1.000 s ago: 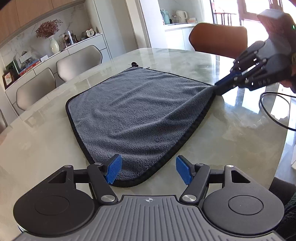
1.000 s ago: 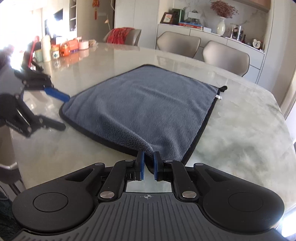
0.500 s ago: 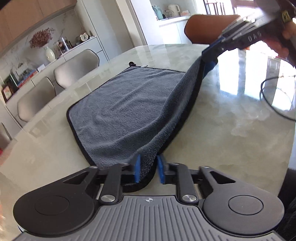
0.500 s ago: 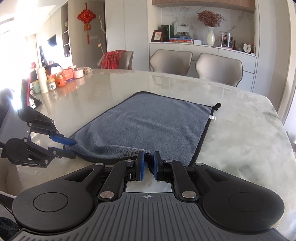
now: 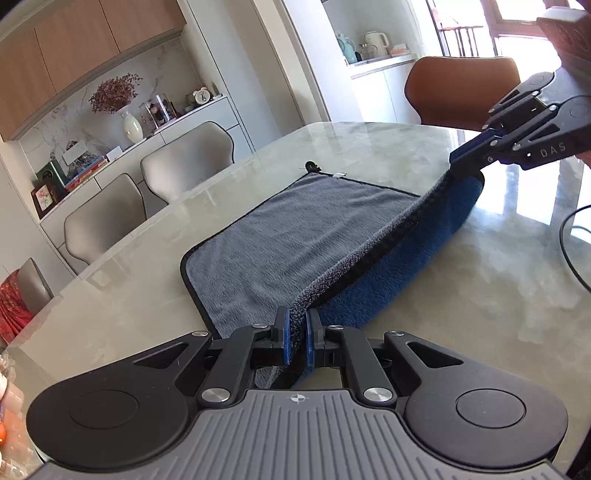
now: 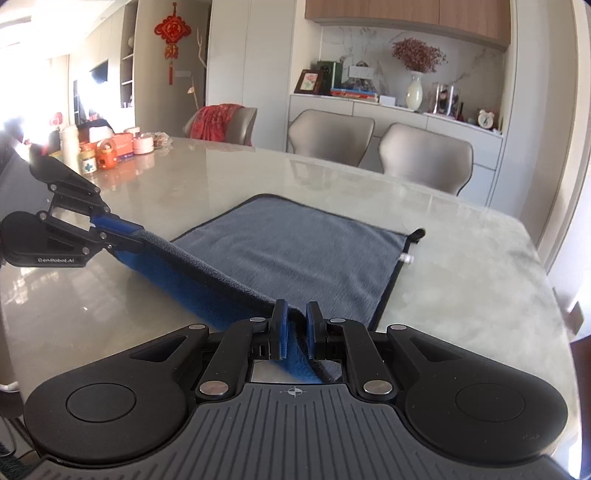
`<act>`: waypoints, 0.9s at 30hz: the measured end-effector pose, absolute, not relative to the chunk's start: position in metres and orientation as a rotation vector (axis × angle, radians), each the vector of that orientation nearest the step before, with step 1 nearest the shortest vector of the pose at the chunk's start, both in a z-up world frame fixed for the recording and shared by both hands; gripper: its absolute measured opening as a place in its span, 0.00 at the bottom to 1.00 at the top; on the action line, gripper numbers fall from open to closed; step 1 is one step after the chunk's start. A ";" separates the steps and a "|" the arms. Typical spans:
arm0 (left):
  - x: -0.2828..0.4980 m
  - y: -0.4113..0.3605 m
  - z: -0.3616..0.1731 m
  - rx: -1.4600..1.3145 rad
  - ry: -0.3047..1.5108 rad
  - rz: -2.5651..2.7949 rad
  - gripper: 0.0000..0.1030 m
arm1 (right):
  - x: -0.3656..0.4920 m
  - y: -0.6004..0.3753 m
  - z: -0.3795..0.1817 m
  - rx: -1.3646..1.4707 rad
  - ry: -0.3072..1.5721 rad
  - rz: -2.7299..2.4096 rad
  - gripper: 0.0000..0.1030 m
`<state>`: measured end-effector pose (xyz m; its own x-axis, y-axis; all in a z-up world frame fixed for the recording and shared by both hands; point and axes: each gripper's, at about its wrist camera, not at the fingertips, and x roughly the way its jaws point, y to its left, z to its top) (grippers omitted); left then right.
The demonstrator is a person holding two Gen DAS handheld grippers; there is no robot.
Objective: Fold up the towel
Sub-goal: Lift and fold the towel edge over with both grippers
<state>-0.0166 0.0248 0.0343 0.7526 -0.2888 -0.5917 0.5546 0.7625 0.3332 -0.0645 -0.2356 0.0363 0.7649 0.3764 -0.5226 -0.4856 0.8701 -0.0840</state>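
Pale marble-look table (image 5: 424,155), glossy, greenish-grey veining, reflecting window light along the right side in the left wrist view. Grey towel (image 5: 295,236) spread on it, black-piped edge, far half flat on the tabletop, near edge raised off the surface and stretched taut between the two grippers, blue underside (image 5: 406,258) turned outward along the lifted strip. Small hanging loop (image 6: 417,233) and white tag at the far right corner.

Left gripper (image 5: 296,338) nearly closed, blue pads pinching the towel's near-left corner. Right gripper (image 6: 295,334) likewise clamped tight on the near-right corner, cloth bunched between the pads. Each gripper visible in the other's camera: right gripper's black linkage and blue fingers upper right in the left view, left gripper at the left edge of the right view, both above the tabletop.

Around the table: two beige upholstered chairs (image 6: 376,147) on the far side, a brown leather chair (image 5: 461,88) at one end, another chair draped with red cloth (image 6: 218,123). White sideboard (image 6: 399,122) against a marble-clad wall, bearing a white vase of dried flowers (image 6: 414,94), books, a framed picture and a small alarm clock (image 6: 487,119). Wooden cabinets above. Red knot ornament (image 6: 173,31) hanging on a white wall panel. Jars and boxes (image 6: 107,147) clustered at the table's far-left end. Black cable (image 5: 569,236) curving on the tabletop at right. Kettles on a counter beyond, bright window behind.
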 end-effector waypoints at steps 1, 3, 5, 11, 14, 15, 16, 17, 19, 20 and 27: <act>-0.006 0.024 0.036 0.521 0.549 -0.477 0.07 | -0.056 -0.235 0.038 -0.227 0.516 0.456 0.10; 0.011 0.023 0.037 0.510 0.561 -0.470 0.07 | -0.040 -0.237 0.040 -0.222 0.517 0.442 0.10; 0.027 0.022 0.037 0.499 0.573 -0.463 0.07 | -0.025 -0.239 0.040 -0.213 0.532 0.444 0.10; 0.043 0.024 0.026 0.489 0.604 -0.488 0.07 | -0.003 -0.256 0.028 -0.223 0.591 0.444 0.35; 0.046 0.025 0.018 0.500 0.620 -0.487 0.07 | 0.001 -0.263 0.017 -0.219 0.620 0.446 0.37; 0.047 0.026 0.016 0.500 0.628 -0.487 0.08 | 0.004 -0.264 0.014 -0.212 0.630 0.444 0.37; 0.049 0.028 0.013 0.496 0.639 -0.486 0.08 | 0.006 -0.266 0.011 -0.204 0.640 0.441 0.37; 0.051 0.029 0.010 0.492 0.646 -0.485 0.08 | 0.009 -0.265 0.007 -0.202 0.647 0.439 0.37; 0.053 0.032 0.007 0.482 0.657 -0.488 0.08 | 0.015 -0.262 0.002 -0.206 0.653 0.445 0.38; 0.053 0.033 0.007 0.483 0.658 -0.490 0.08 | 0.018 -0.261 0.000 -0.208 0.655 0.448 0.38; 0.053 0.035 0.005 0.501 0.666 -0.496 0.10 | 0.036 -0.243 -0.015 -0.239 0.696 0.487 0.39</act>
